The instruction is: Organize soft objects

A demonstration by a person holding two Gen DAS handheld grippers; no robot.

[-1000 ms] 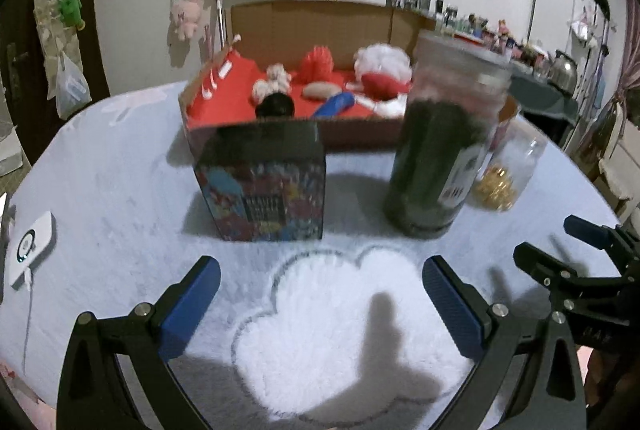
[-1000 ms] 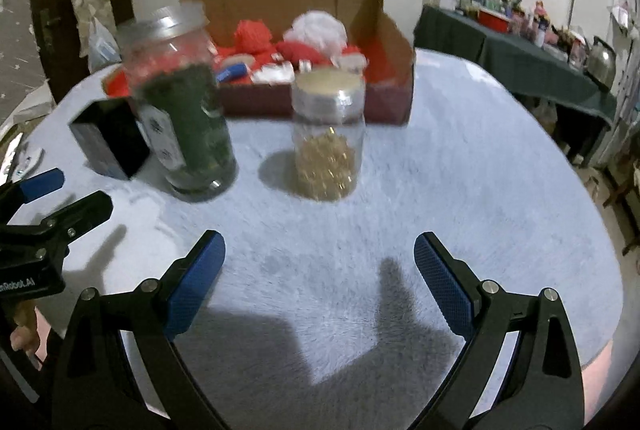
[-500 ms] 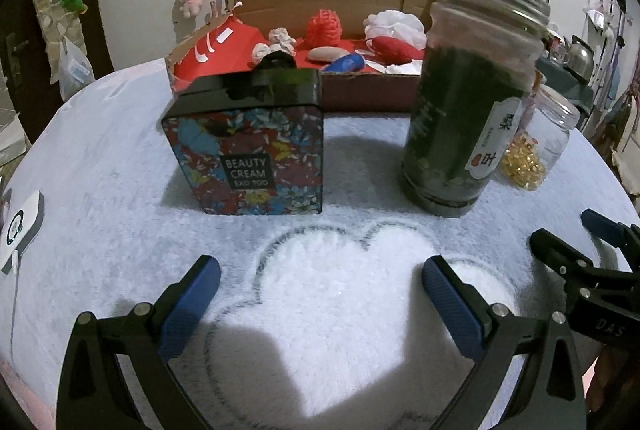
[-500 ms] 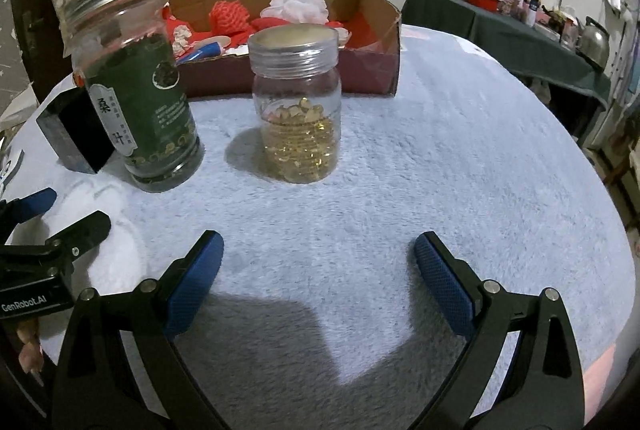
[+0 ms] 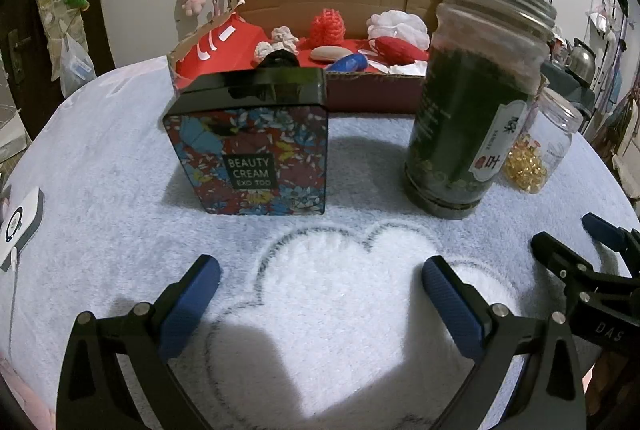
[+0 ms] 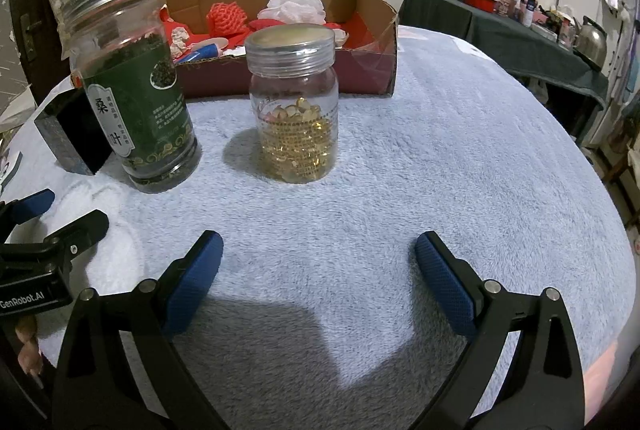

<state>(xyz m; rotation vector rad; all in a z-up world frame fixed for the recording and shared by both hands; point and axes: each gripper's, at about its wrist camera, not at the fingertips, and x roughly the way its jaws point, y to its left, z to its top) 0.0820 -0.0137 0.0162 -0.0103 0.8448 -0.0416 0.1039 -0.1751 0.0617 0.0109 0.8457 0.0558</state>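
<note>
A cardboard box (image 5: pixel 372 98) (image 6: pixel 376 30) with a red lining stands at the back of the table. Inside it lie soft items: a red net ball (image 5: pixel 328 26) (image 6: pixel 226 18), a white puff (image 5: pixel 398 26) (image 6: pixel 296 6), a red pouch (image 5: pixel 398 50), a small white plush (image 5: pixel 280 40) and a blue piece (image 5: pixel 348 62). My left gripper (image 5: pixel 320 290) hovers open and empty over the white cloud pattern, in front of a floral tin (image 5: pixel 256 146). My right gripper (image 6: pixel 318 270) is open and empty, facing a clear jar of golden capsules (image 6: pixel 296 110).
A tall green tea jar (image 5: pixel 476 102) (image 6: pixel 136 86) with a metal lid stands between the tin and the capsule jar (image 5: pixel 540 146). A white device (image 5: pixel 20 222) lies at the table's left edge. A cluttered dark side table (image 6: pixel 520 42) is at the right.
Both grippers have dropped lower and come closer to the tin and jars, which now look larger. Both stayed open and empty.
</note>
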